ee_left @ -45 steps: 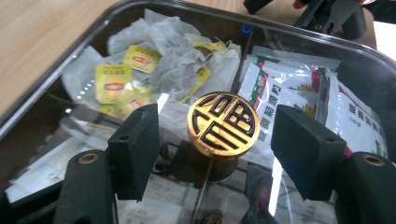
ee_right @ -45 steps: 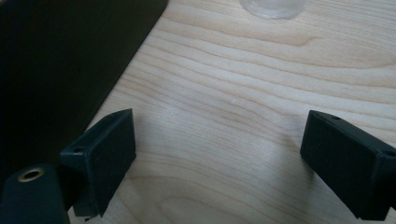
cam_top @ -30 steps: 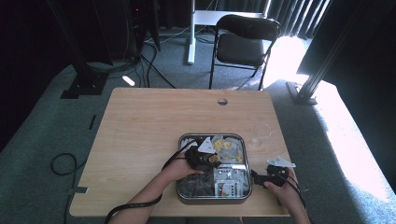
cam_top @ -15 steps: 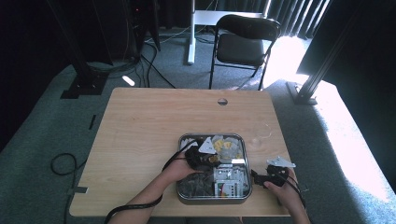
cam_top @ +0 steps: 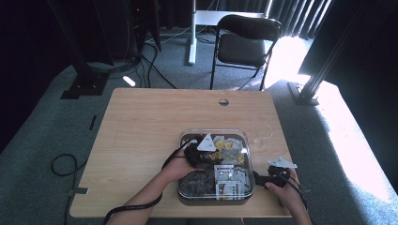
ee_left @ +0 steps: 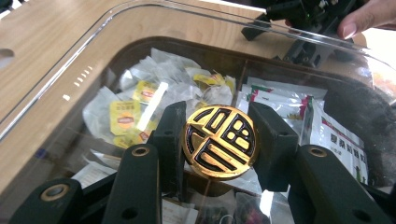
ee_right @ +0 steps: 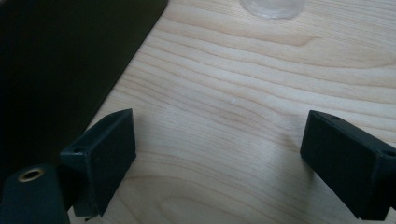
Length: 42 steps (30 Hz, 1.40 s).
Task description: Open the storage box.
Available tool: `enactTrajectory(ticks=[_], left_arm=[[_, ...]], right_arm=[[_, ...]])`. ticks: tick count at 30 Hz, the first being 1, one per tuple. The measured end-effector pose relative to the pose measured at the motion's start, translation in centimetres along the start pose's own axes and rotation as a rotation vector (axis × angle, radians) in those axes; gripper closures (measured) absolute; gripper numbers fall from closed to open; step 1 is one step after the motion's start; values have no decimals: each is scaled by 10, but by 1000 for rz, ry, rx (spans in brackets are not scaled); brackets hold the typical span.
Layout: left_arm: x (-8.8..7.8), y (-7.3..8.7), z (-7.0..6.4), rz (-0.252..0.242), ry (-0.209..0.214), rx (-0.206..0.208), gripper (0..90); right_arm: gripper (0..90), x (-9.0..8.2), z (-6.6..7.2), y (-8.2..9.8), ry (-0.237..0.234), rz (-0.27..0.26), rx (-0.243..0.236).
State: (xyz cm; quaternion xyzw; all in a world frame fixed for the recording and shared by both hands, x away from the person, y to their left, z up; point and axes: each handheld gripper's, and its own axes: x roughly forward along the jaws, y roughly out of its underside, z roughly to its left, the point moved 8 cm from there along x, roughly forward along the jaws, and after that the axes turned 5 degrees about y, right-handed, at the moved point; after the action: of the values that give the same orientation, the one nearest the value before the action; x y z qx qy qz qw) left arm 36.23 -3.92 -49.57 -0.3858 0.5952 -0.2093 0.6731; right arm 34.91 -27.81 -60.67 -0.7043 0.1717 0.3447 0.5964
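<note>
A dark box (cam_top: 186, 191) near the table's front edge holds yellow tea sachets (ee_left: 125, 116) and white printed packets (ee_left: 330, 131). A clear lid (ee_left: 70, 74) covers it, with a round gold-and-black knob (ee_left: 219, 143) at its middle. My left gripper (ee_left: 218, 148) is shut on that knob, one jaw on each side; from above the left gripper (cam_top: 210, 155) sits over the box's middle. My right gripper (ee_right: 219, 154) is open and low over bare wood, with the box's dark side (ee_right: 60, 60) to its left. From above the right gripper (cam_top: 259, 177) is just right of the box.
The wooden table (cam_top: 141, 126) has free room to the left of and behind the box. A small clear round object (ee_right: 273, 7) lies on the wood beyond my right gripper. A black folding chair (cam_top: 246, 40) stands behind the table. Cables lie on the floor at left.
</note>
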Motion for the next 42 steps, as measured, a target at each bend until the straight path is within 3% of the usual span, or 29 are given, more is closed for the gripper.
enactTrajectory(ticks=[23,42], left_arm=[[-37,7,21,-18,-77,-34,596],[-72,36,45,-22,-153,-97,596]], right_arm=[[98,0,0,0,0,1,0],[98,0,0,0,0,0,0]])
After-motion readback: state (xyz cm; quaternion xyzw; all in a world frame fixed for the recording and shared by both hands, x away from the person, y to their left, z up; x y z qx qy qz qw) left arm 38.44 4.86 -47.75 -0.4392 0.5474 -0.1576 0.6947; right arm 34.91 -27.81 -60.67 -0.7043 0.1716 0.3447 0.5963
